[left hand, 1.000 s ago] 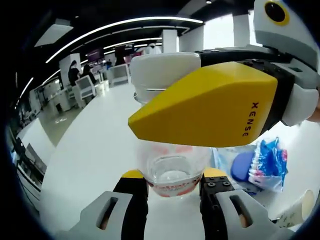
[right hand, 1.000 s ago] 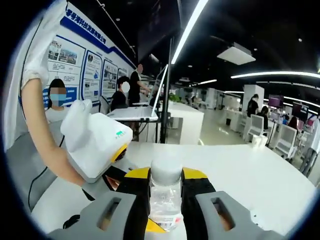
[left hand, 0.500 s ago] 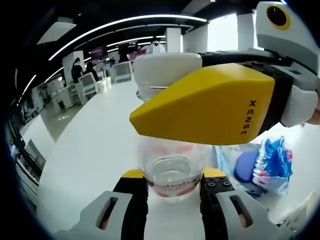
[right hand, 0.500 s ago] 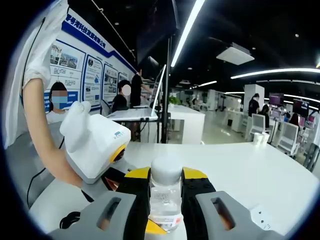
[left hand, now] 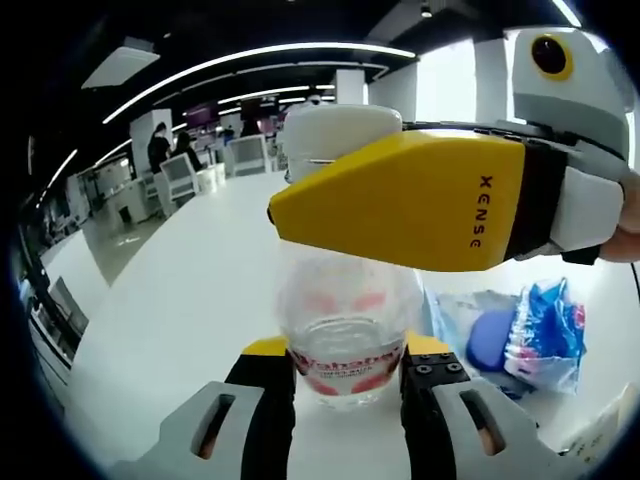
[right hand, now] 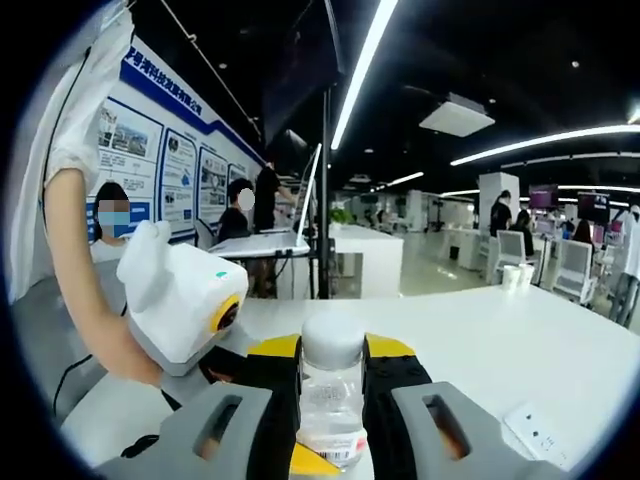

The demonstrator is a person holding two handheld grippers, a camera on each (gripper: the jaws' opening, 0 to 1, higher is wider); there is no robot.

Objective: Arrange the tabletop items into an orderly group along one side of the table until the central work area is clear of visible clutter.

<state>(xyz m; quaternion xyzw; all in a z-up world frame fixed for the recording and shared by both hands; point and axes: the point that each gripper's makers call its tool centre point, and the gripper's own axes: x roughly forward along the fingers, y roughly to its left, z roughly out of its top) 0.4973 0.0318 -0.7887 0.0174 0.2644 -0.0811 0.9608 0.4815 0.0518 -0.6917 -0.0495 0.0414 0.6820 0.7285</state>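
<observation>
A clear plastic bottle (left hand: 345, 325) with a red label and a white cap (left hand: 335, 135) stands between my two grippers above the white table (left hand: 170, 300). My left gripper (left hand: 345, 352) is shut on the bottle's lower body. The right gripper's yellow finger (left hand: 420, 205) crosses the left gripper view from the right, at the bottle's neck just under the cap. In the right gripper view my right gripper (right hand: 332, 352) is shut on the bottle (right hand: 330, 405) below its white cap (right hand: 332, 338). The left gripper's white body (right hand: 180, 300) shows at the left, held by a person's hand.
A blue and white packet (left hand: 548, 330) and a blue object (left hand: 488, 338) lie on the table to the right. A small white flat device (right hand: 535, 432) lies near the right gripper. People sit at a desk (right hand: 265, 243) behind; chairs and desks stand far off.
Both grips hold as before. In the left gripper view the bottle's red label faces the camera more. The left gripper's white body has turned slightly in the right gripper view.
</observation>
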